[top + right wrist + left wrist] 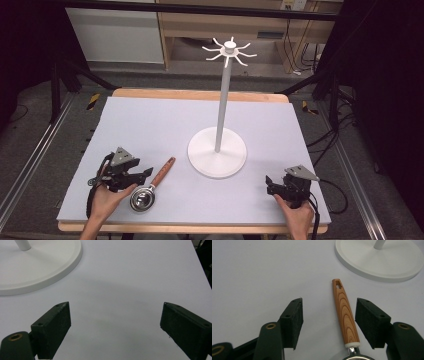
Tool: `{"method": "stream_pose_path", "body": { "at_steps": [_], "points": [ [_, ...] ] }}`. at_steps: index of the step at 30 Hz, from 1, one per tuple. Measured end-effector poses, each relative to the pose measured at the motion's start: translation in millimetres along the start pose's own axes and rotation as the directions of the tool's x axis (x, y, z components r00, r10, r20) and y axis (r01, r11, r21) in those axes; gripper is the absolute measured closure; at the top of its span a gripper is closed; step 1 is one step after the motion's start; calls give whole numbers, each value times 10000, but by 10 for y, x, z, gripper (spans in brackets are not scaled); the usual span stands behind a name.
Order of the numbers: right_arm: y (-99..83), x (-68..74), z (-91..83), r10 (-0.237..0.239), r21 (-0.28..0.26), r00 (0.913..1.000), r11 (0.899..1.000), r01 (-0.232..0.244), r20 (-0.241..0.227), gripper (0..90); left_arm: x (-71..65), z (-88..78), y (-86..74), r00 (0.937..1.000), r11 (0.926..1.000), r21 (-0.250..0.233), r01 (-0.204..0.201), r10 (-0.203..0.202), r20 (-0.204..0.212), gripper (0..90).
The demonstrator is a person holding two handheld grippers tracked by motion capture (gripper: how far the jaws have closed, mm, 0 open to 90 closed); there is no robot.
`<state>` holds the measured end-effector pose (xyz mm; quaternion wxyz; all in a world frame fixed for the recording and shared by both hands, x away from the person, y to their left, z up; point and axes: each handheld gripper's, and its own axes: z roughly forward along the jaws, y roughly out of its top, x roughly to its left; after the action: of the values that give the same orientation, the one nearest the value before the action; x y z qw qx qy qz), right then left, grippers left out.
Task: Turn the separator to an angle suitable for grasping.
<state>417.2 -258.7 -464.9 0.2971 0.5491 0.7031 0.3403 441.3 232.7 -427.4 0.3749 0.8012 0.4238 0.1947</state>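
A small ladle lies on the mat at the front left, its metal bowl [142,198] toward me and its wooden handle [163,172] pointing at the stand. My left gripper [145,174] is low over it. In the left gripper view the handle [344,315] lies between the open jaws of the left gripper [329,312], close to the right-hand pad [369,322] with a wide gap on the other side. My right gripper [270,184] rests at the front right, and in its own view the right gripper [115,320] stands wide open over bare mat.
A white stand [225,100] with a ring of hooks [230,50] on top rises from a round base [217,152] mid-table; the base [384,262] is just beyond the handle's tip and also appears as the base [37,267] ahead-left of the right gripper. The pale mat [150,125] covers the table.
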Motion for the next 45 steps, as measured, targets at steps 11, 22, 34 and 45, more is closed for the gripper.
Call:
{"method": "stream_pose_path", "body": {
  "at_steps": [11,22,34,45],
  "points": [
    [5,2,4,-17,33,10000,10000,17,85,101,-78,175,-30,9993,9962,845,-211,183,336,446],
    [5,4,21,-22,250,9999,9997,19,130,100,-190,334,-67,9968,9851,1570,-702,633,487,453],
    [2,19,25,-17,286,9998,9996,12,189,96,-246,455,-107,9973,9721,2238,-703,638,363,571],
    [8,39,29,-225,338,9995,9992,218,217,96,-237,476,-75,9983,9663,2524,-506,415,414,627]
  ]
}}
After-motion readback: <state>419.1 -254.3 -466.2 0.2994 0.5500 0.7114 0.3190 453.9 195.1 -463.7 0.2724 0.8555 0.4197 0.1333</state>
